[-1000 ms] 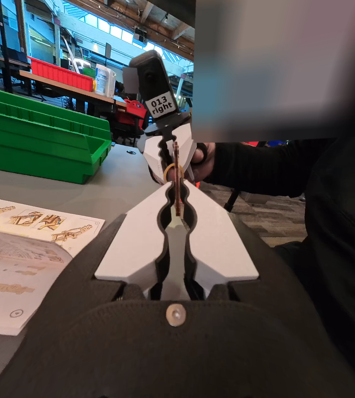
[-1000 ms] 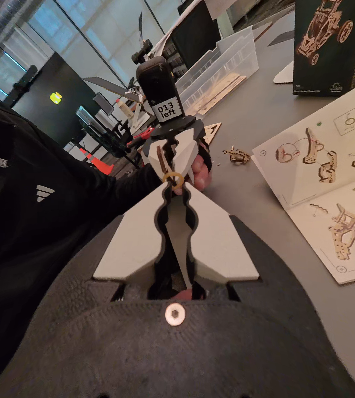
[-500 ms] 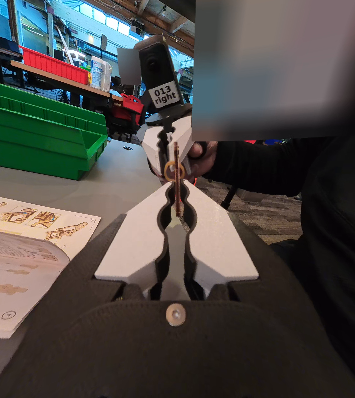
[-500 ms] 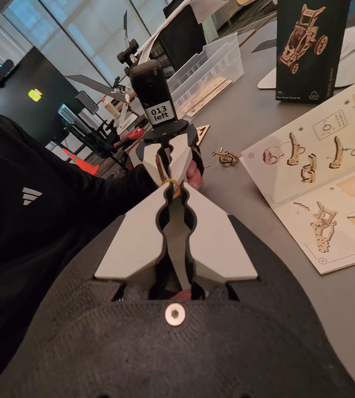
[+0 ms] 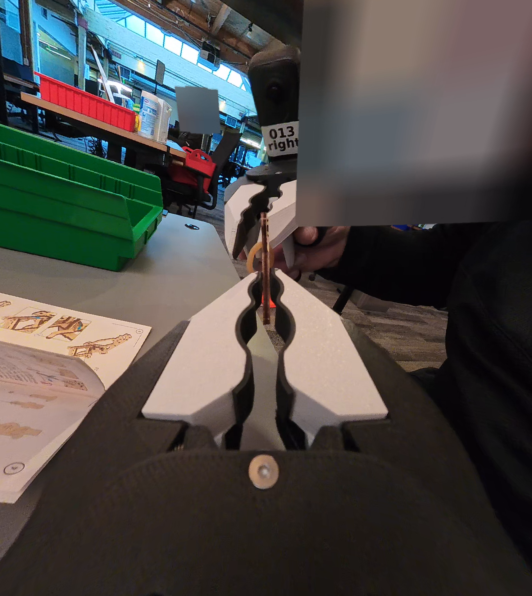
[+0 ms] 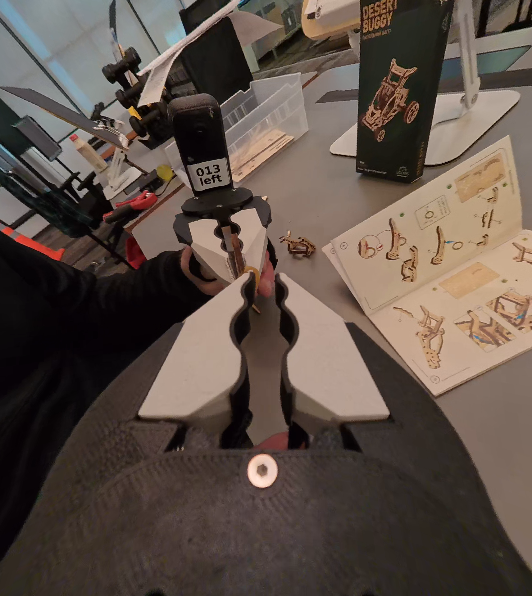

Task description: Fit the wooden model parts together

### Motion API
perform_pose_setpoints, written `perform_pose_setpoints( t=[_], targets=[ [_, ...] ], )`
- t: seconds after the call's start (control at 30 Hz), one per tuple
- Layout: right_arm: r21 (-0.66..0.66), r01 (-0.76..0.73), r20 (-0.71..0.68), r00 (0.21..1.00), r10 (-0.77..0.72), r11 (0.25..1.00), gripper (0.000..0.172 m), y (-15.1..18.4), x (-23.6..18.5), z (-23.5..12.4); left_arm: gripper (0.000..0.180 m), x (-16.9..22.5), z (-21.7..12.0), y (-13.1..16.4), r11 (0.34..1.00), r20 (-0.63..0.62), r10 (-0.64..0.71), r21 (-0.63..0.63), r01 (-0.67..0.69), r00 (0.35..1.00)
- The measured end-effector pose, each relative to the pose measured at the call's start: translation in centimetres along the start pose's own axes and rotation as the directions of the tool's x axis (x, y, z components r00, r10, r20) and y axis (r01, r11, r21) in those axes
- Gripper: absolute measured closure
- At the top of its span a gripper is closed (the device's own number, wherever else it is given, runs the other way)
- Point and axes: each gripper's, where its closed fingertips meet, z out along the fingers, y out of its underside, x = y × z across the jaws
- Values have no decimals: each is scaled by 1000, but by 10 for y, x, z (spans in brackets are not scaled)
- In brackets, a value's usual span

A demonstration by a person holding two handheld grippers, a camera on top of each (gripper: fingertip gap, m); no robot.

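Two grippers [image 5: 266, 274] [image 6: 263, 280] meet at a wooden strip [image 5: 266, 290].

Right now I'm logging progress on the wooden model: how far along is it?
Done: a small subassembly lies on the table by the open instruction booklet. In hand: the left tongs pinch a thin wooden strip with a yellowish ring at it; the right tongs stand open beside it. Left: joining these.

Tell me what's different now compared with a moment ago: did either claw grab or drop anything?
The right gripper has spread its jaws and let go of the yellowish ring, which now hangs on the thin wooden piece. The left gripper stayed clamped on that piece. The instruction booklet and green bins haven't moved.
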Motion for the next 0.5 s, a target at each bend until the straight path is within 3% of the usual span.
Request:
perform_pose_setpoints(
  t=[0.2, 0.33, 0.5],
  targets=[
    [-19, 54, -91, 994, -56, 998, 161, -2, 4, -1, 179, -3, -1, -1, 1000, 19, 2, 5, -2, 1000],
    [-99, 125, -257, 955, -147, 987, 162, -1, 13, -2, 179, -6, 0, 2, 1000, 51, 26, -14, -25, 998],
    [-129, 138, -363, 915, -177, 982, 163, 0, 16, -2, 179, -10, 0, 1, 999, 80, 37, -15, -36, 996]
  ],
)
